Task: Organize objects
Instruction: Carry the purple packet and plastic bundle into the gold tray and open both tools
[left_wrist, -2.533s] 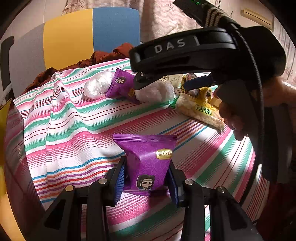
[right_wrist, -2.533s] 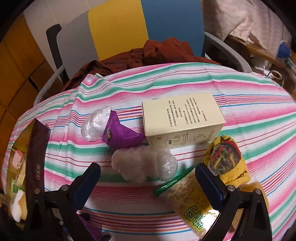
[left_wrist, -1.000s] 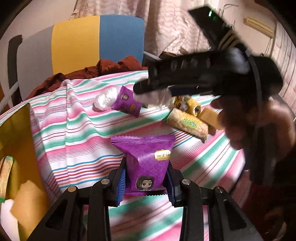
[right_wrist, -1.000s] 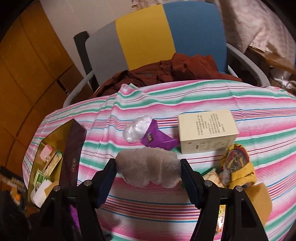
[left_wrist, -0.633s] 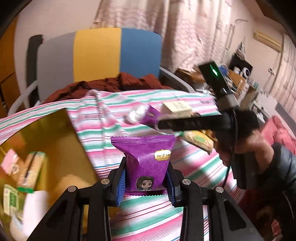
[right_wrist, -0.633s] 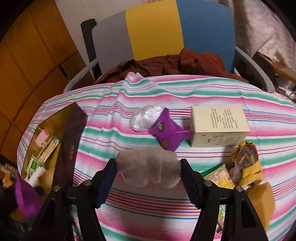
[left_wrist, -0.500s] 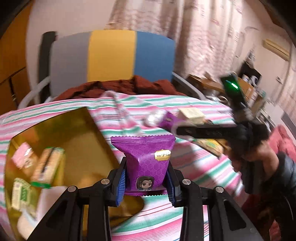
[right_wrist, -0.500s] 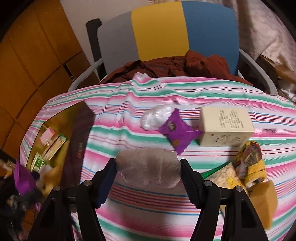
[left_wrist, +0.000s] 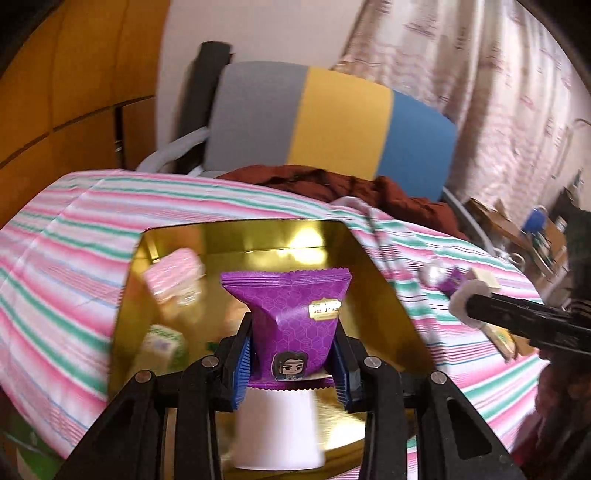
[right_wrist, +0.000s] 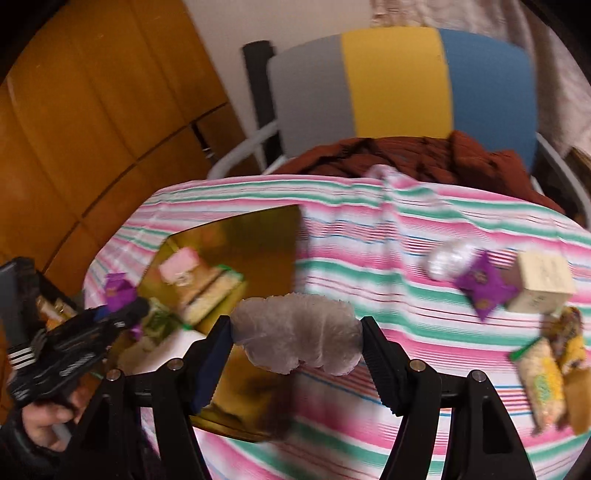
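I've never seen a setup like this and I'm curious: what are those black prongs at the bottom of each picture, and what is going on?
No robot here: a person holds a two-finger claw in each hand, each with a camera looking along its fingers. The left claw grips a purple snack packet above a gold box already holding snacks. The right claw grips a whitish plastic-wrapped bundle. On the striped tablecloth lie another purple packet, a cream carton and more wrapped snacks. It looks like items are being sorted into the box.
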